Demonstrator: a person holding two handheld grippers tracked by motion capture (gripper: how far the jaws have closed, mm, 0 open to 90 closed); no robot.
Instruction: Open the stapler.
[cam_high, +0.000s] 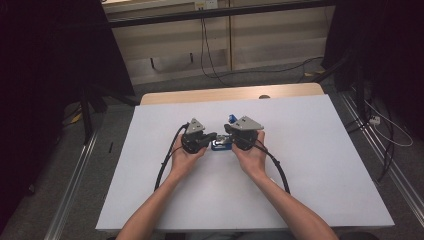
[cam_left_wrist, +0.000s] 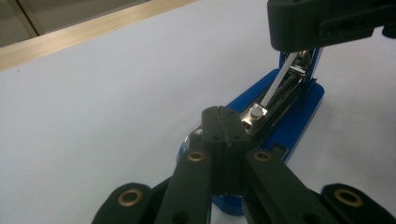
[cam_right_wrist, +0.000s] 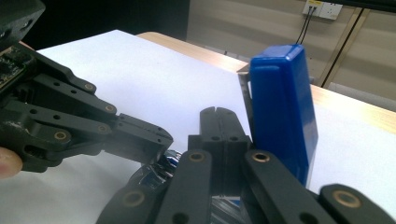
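Note:
A blue stapler (cam_high: 220, 145) lies on the white table between my two grippers, with its blue lid (cam_right_wrist: 280, 107) swung upright. The metal magazine (cam_left_wrist: 275, 100) is bare above the blue base (cam_left_wrist: 301, 116). My left gripper (cam_left_wrist: 223, 112) is shut with nothing between its jaws, its tips right over the near end of the magazine. The right gripper (cam_right_wrist: 217, 112) is also shut and empty, its tips just left of the raised lid. In the high view the left gripper (cam_high: 212, 136) and the right gripper (cam_high: 228, 132) point at each other over the stapler.
The white table top (cam_high: 310, 150) has open room on every side of the stapler. A wooden edge (cam_high: 230, 93) runs along its far side. Cables (cam_high: 210, 60) lie on the floor behind, and a black stand (cam_high: 87, 115) is at the left.

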